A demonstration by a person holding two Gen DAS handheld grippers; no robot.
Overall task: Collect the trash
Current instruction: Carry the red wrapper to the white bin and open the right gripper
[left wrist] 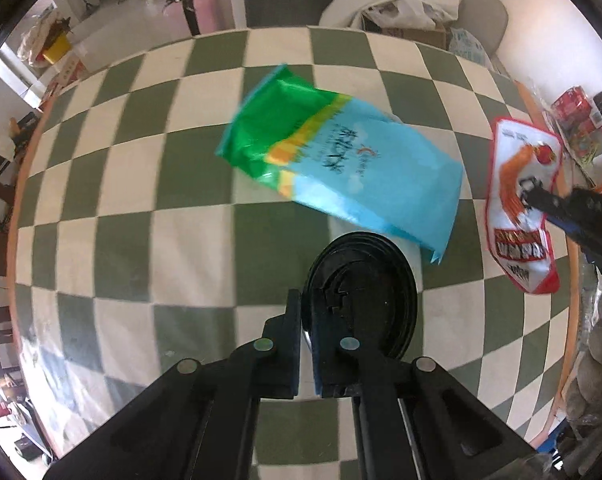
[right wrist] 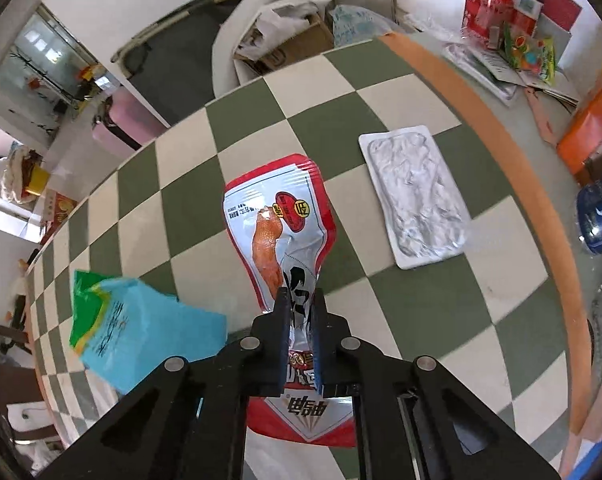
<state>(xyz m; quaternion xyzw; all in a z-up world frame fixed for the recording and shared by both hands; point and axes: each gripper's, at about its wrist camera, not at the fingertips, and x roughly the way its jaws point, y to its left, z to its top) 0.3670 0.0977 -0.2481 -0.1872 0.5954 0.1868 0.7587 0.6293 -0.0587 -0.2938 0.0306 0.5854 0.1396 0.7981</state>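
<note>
My left gripper [left wrist: 305, 320] is shut on the rim of a black plastic cup lid [left wrist: 365, 292] and holds it above the checkered table [left wrist: 141, 200]. A blue and green snack bag [left wrist: 341, 160] lies on the table just beyond the lid; it also shows in the right wrist view [right wrist: 141, 320]. My right gripper [right wrist: 301, 320] is shut on a red and white snack pouch [right wrist: 285, 232] with a chicken leg picture, lifted off the table. The pouch [left wrist: 521, 200] and the right gripper's fingers [left wrist: 561, 204] show at the right of the left wrist view.
A silver foil tray [right wrist: 417, 196] lies on the table to the right of the pouch. Red cans [right wrist: 485, 4], boxes and packets crowd the table's far right edge. A blue can [right wrist: 599, 216] stands at the right. A chair with white cloth [right wrist: 277, 4] stands behind the table.
</note>
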